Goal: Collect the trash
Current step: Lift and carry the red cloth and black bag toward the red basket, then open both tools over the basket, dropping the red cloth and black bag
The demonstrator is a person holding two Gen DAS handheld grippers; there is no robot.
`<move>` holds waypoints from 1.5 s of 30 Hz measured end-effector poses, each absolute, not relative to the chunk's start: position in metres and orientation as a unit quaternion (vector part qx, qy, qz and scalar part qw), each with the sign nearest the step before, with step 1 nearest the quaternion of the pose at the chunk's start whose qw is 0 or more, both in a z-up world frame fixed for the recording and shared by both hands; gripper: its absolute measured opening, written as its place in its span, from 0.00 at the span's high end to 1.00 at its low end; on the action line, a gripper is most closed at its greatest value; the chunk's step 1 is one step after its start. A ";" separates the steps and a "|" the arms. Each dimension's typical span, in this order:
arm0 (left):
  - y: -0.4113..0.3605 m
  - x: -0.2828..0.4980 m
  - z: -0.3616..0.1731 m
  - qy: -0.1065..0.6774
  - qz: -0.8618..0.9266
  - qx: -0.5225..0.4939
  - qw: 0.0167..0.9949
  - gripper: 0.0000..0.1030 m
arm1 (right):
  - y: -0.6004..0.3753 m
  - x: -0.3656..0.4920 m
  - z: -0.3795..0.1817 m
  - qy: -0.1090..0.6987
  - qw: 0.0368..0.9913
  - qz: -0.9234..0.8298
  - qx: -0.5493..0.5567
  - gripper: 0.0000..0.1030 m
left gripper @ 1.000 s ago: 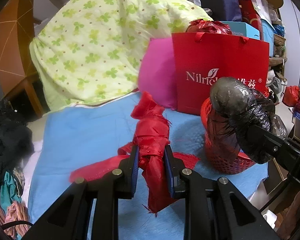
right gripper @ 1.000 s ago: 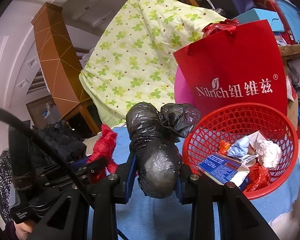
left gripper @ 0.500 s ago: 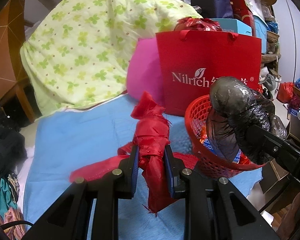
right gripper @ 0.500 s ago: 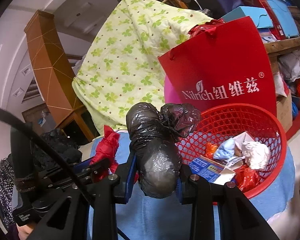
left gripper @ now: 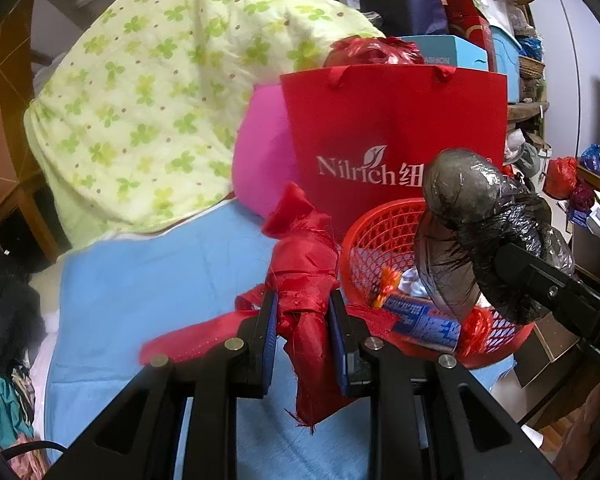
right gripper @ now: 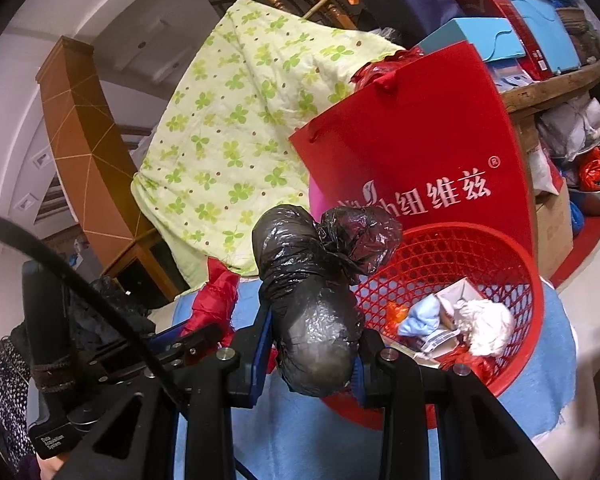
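Note:
My left gripper [left gripper: 303, 320] is shut on a crumpled red cloth bundle [left gripper: 302, 268], held above the blue sheet just left of the red mesh basket [left gripper: 374, 232]. My right gripper [right gripper: 310, 344] is shut on a knotted black plastic bag [right gripper: 312, 292], which hangs over the near rim of the red mesh basket [right gripper: 480, 248]. In the left wrist view the black plastic bag [left gripper: 468, 216] and the right gripper's arm cover the basket's right side. The basket holds paper, a blue packet, a white wad and red scraps.
A red paper shopping bag [left gripper: 396, 136] stands right behind the basket, with a pink cushion [left gripper: 260, 160] and a green clover-print quilt [left gripper: 160, 112] to its left. The blue sheet [left gripper: 148, 288] covers the surface. Dark clothes [left gripper: 4, 288] lie at left; boxes and shelves crowd the right.
Both grippers have moved right toward the basket with their loads. The basket now sits closer and its contents show in the left wrist view; the black bag now overhangs its rim.

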State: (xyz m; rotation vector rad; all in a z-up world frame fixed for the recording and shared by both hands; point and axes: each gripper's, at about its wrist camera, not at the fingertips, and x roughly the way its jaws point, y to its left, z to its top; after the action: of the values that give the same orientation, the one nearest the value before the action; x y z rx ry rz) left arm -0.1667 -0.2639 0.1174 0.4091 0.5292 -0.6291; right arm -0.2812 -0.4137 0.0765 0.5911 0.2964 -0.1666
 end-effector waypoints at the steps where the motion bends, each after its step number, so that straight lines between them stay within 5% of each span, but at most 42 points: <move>1: -0.266 -0.167 0.117 0.254 -0.305 0.199 0.896 0.75 | -0.417 -0.282 0.076 0.144 0.942 -0.084 0.292 0.66; 41: -0.352 -0.167 0.084 0.278 -0.369 0.230 0.857 0.75 | -0.504 -0.285 0.044 0.141 0.904 -0.153 0.373 0.64; 45: -0.356 -0.164 0.079 0.283 -0.388 0.224 0.848 0.68 | -0.512 -0.279 0.039 0.147 0.899 -0.155 0.382 0.64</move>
State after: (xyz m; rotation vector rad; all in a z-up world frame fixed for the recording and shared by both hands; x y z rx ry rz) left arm -0.1640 -0.3563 0.0788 0.4725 0.5958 -0.8170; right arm -0.2786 -0.5115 0.0386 0.7907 0.3051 -0.3206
